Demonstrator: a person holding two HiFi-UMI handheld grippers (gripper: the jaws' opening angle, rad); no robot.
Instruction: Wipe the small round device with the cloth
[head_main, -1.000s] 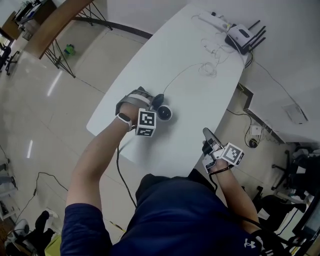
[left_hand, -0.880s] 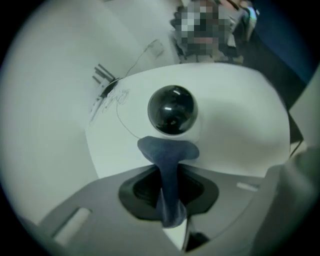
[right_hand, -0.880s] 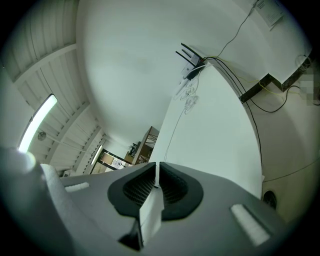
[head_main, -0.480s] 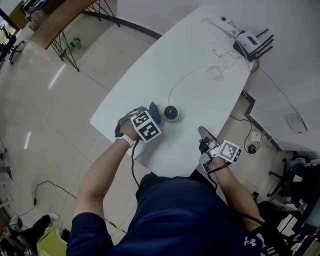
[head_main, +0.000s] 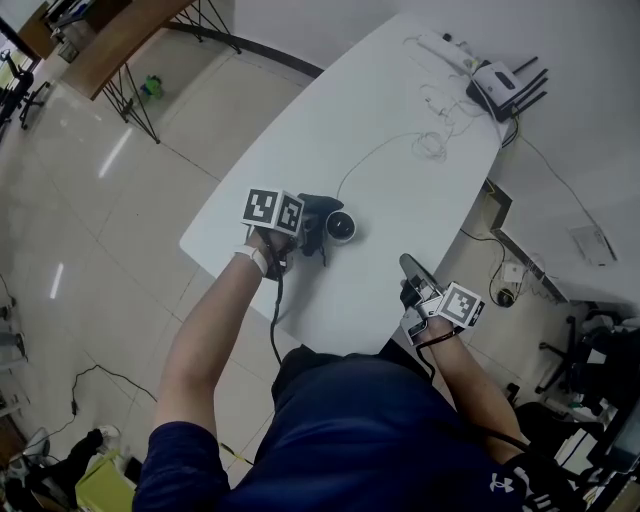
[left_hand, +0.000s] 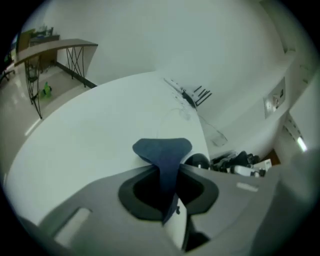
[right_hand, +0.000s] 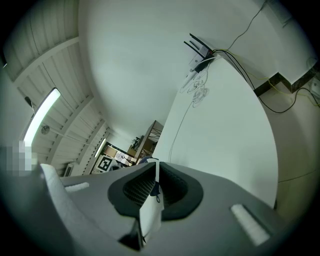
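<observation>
The left tool (left_hand: 167, 175) is clamped on a fold of the dark blue cloth (left_hand: 162, 150). The small round device (head_main: 341, 228) sits on the white worktop (head_main: 400, 120) near its front edge, with the cloth just beside it; contact cannot be confirmed. The right tool (right_hand: 155, 175) is closed on nothing, well apart at the worktop's near corner. Assessment: cloth secured and presented, wiping apparently under way at most, completion not evident.
</observation>
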